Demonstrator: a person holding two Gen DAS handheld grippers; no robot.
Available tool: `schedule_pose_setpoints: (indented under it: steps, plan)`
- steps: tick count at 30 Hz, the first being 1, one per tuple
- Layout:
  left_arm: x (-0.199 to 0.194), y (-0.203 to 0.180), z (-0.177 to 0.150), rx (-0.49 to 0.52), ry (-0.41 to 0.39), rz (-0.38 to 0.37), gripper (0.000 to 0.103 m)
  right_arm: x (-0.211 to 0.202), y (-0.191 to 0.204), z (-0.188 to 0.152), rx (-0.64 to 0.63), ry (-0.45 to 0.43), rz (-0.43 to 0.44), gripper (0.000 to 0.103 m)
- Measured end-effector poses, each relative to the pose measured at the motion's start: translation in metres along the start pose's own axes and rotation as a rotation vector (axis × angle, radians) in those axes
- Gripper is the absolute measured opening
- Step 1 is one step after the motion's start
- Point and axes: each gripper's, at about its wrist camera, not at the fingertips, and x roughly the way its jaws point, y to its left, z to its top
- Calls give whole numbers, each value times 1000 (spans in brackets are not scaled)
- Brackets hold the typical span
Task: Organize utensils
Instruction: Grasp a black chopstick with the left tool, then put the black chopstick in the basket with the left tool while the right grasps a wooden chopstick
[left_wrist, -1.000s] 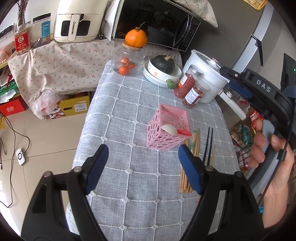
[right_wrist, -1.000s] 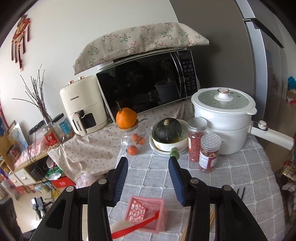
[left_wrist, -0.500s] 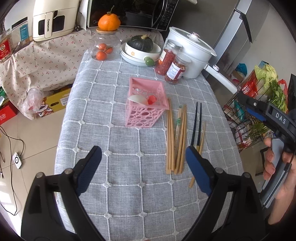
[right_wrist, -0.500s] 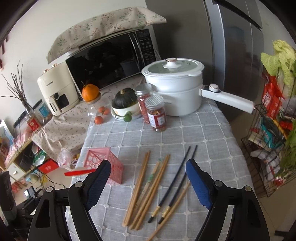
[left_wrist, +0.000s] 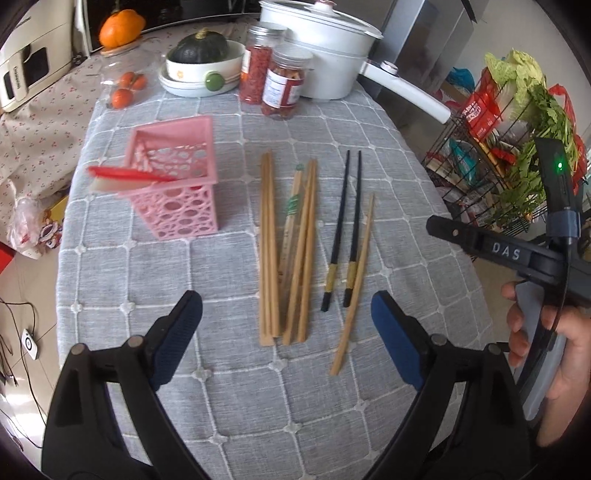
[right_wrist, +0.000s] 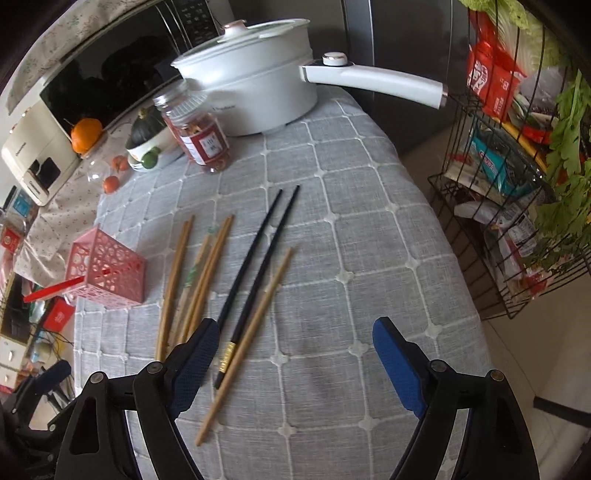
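I see both jaws just spread wide, empty: left gripper (left_wrist: 286, 325) over wooden chopsticks (left_wrist: 284, 251), right gripper (right_wrist: 295, 350) over black pair (right_wrist: 258, 258); pink basket (left_wrist: 173, 184) far left.

Left tool (left_wrist: 286, 317): black plastic arms, blue textured pads, silver pivot screws. Right tool (right_wrist: 295, 345): same build; white "DAS" lettering, green LED, grey handle.

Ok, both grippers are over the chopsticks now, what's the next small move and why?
Probably lower the right gripper onto the lone wooden chopstick and close. Its jaws stand open and empty, having just opened, and that stick lies apart from the others, nearest them. The pink basket holds only a red spoon.
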Motion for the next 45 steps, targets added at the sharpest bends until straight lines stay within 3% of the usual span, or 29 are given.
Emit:
schedule_pose_setpoints:
  steps: [4,7,9,14,18,25,27,31,34,40,45]
  plan:
    - [27,-21,22,42,28,-32,90,10,-16,4,2,30,-16,86]
    - [54,-30,40,57,59,-53,72,18,-31,8,36,46,-24,86]
    - [73,-32,52,43,85,-90,54,24,-39,10,54,61,-29,86]
    - [111,-47,72,61,113,-127,31,33,-51,15,55,74,-37,86]
    - [133,-60,83,94,126,-102,20,35,-59,19,74,72,-32,86]
    - [158,-65,100,110,142,-37,18,37,-65,19,86,78,-33,86]
    - [162,-63,101,101,151,-22,13,37,-65,19,89,77,-34,86]
    - [160,-64,99,125,152,-1,7,37,-65,18,90,78,-34,86]
    - [142,-63,94,146,108,2,7,37,-63,17,92,81,-33,86]
    - [78,-46,81,143,36,-37,7,33,-58,13,97,78,-25,86]
    - [17,-37,59,149,-70,-69,7,34,-51,10,110,88,-12,86]
